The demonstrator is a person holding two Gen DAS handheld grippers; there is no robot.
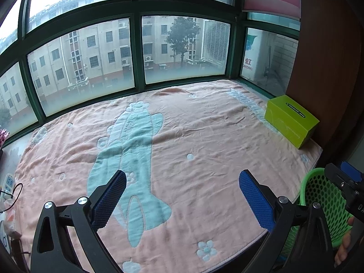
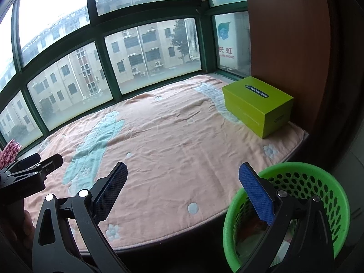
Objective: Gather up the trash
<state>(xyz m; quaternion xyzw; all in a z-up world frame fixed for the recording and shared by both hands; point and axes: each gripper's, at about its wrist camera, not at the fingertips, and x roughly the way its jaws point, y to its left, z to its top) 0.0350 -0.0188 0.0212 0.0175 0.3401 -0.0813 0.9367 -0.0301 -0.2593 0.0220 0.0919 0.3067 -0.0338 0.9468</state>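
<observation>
A green perforated plastic basket (image 2: 318, 182) stands below the front right edge of the blanket-covered ledge; it also shows at the right of the left wrist view, the basket (image 1: 323, 195). My right gripper (image 2: 182, 195) hovers open over the blanket's front edge, its right finger (image 2: 257, 198) above the basket rim, nothing between the pads. My left gripper (image 1: 182, 200) is open and empty over the blanket's middle front. From the right wrist view the left gripper (image 2: 34, 170) appears at the left edge. No loose trash shows on the blanket; something dim lies inside the basket.
A pink blanket (image 1: 193, 136) with pale blue cartoon shapes covers the window ledge. A lime green cardboard box (image 2: 259, 104) sits at its far right beside a brown wall. Green-framed windows (image 1: 136, 52) close off the back. A power strip and cable (image 1: 9, 186) lie at the left.
</observation>
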